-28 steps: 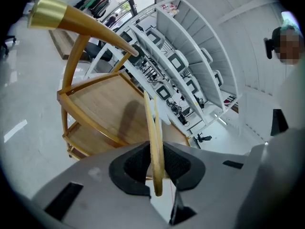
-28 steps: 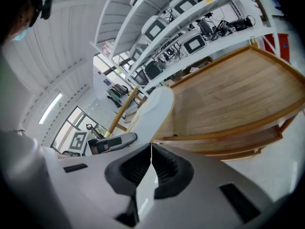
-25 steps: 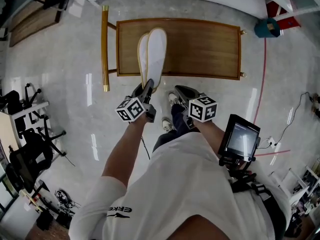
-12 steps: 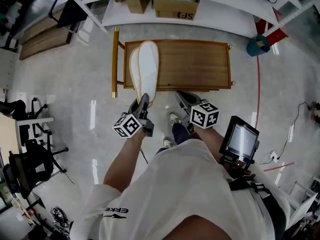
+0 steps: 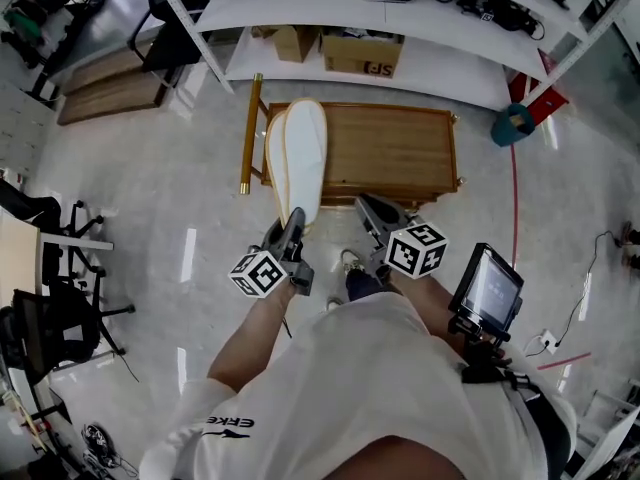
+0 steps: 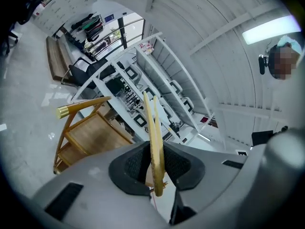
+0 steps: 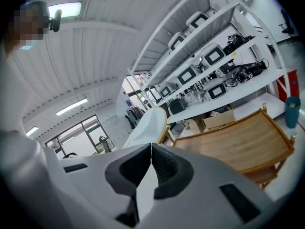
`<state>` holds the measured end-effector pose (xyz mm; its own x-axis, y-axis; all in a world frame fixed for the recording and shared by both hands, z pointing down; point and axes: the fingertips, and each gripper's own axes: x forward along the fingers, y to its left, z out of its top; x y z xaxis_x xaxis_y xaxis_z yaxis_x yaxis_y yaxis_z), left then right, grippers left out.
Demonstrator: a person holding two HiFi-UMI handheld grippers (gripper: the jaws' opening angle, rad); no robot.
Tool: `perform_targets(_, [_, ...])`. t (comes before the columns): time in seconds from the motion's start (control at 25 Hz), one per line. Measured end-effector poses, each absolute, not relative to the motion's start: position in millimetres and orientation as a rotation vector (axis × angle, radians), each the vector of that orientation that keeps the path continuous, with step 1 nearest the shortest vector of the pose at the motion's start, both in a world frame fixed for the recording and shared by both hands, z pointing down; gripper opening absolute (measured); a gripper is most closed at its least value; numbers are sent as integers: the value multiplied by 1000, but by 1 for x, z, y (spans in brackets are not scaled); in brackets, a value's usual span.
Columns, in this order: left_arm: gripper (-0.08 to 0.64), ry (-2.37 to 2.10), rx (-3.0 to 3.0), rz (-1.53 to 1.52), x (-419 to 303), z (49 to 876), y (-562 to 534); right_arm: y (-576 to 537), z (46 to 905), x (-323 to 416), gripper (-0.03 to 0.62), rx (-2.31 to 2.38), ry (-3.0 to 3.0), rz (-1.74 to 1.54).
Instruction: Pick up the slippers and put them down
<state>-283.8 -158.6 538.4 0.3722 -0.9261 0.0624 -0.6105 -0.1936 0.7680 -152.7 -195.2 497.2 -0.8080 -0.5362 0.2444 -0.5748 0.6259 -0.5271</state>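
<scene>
Plainly, the left tongs [image 6: 155, 168] were clamped on one end of the paired slippers [image 5: 300, 158] above the wooden table [image 5: 400, 148]; the right tongs [image 7: 151, 159] were pressed together, empty.

the slippers [image 5: 300, 158] are white with pale yellow edging. the wooden table [image 5: 400, 148] is warm brown, and its side pole [image 5: 250, 133] is golden. both marker cubes [image 5: 259, 272] carry black-and-white square patterns. the floor [image 5: 150, 218] is glossy pale grey. the bin [image 5: 512, 125] is teal.
</scene>
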Motion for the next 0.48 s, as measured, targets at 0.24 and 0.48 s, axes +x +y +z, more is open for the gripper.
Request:
perform_targets(0.24, [64,-1322,1933,-614,-286,512,-118,-155,463,-158,6,922,-2849,860])
perform_targets(0.48, [64,-1315,1950,-640,-287,500,-83,-121,454,-159,6,929,-2856,849])
